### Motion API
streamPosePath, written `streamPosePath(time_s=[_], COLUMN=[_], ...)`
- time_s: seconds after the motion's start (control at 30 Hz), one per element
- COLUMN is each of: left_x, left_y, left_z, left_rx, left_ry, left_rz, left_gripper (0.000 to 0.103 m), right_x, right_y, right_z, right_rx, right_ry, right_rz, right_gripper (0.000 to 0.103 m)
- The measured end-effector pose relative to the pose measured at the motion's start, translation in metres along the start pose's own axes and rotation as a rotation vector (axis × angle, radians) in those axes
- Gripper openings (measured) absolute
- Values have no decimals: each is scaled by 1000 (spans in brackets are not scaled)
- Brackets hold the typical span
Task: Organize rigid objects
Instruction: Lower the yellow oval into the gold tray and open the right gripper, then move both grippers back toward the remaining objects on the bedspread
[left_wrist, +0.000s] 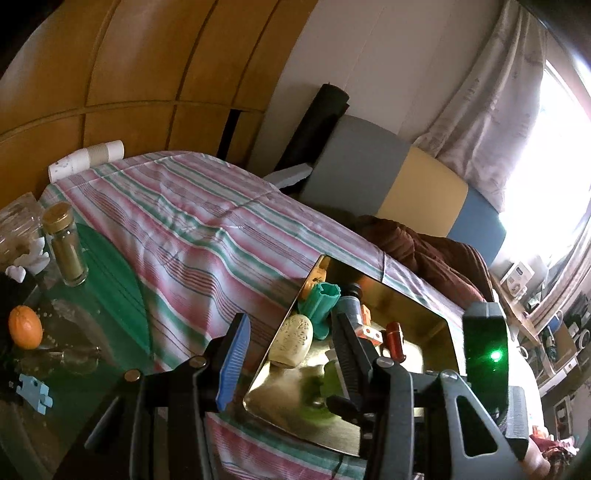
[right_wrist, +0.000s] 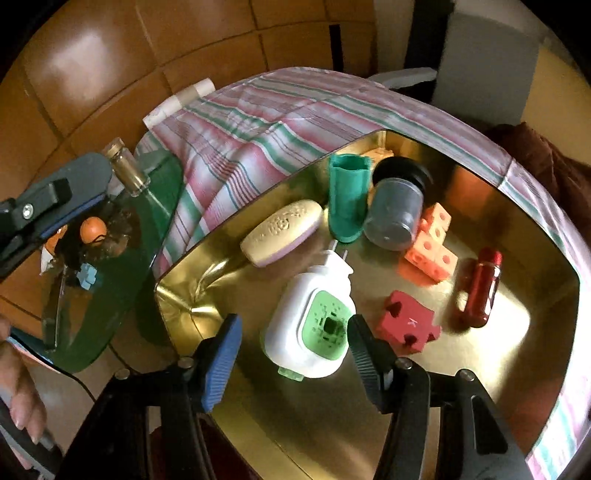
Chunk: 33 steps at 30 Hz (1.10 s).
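Background stuff from where I'm at: striped cloth (left_wrist: 192, 221) draped over the surface, wood-panel wall (left_wrist: 110, 74) behind it, and a paper roll (left_wrist: 86, 158) lying at the cloth's far edge. Off to the side there's a green glass table (right_wrist: 110, 295) that's kinda cluttered. Further back, a grey cushion (left_wrist: 362, 162) next to a yellow one (left_wrist: 424, 192), a brown blanket (left_wrist: 424, 251) bunched up near them, and a pale curtain (left_wrist: 491, 110) by a blown-out bright window (left_wrist: 554, 166).

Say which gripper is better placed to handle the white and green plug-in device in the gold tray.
Right. The right gripper points down at the plug-in device, its jaws open either side. The left gripper straddles the gold tray edge, empty.
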<state>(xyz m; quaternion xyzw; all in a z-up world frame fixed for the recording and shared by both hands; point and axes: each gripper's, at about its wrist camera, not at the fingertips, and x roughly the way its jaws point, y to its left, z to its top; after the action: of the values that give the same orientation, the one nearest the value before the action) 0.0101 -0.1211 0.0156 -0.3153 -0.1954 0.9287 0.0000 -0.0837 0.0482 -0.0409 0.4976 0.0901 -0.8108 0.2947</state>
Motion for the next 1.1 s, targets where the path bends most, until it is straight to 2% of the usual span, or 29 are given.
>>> streamPosePath(time_s=[0.23, 0.67, 0.93, 1.1], left_x=[7, 18, 26, 31], left_y=[-13, -50, -100, -130], left_z=[-8, -28, -57, -71], left_rx=[45, 145, 261, 308], left_ry=[29, 96, 167, 204], left_rz=[-15, -62, -191, -233], left_gripper=[47, 47, 47, 47], right_x=[-27, -62, -89, -105], right_y=[-27, -64, -116, -151], right_z=[-12, -36, -71, -95], right_rx=[124, 200, 293, 358], right_ry=[-61, -110, -112, -115], right_rz=[-25, -82, -169, -213], right_gripper=[60, 60, 61, 61])
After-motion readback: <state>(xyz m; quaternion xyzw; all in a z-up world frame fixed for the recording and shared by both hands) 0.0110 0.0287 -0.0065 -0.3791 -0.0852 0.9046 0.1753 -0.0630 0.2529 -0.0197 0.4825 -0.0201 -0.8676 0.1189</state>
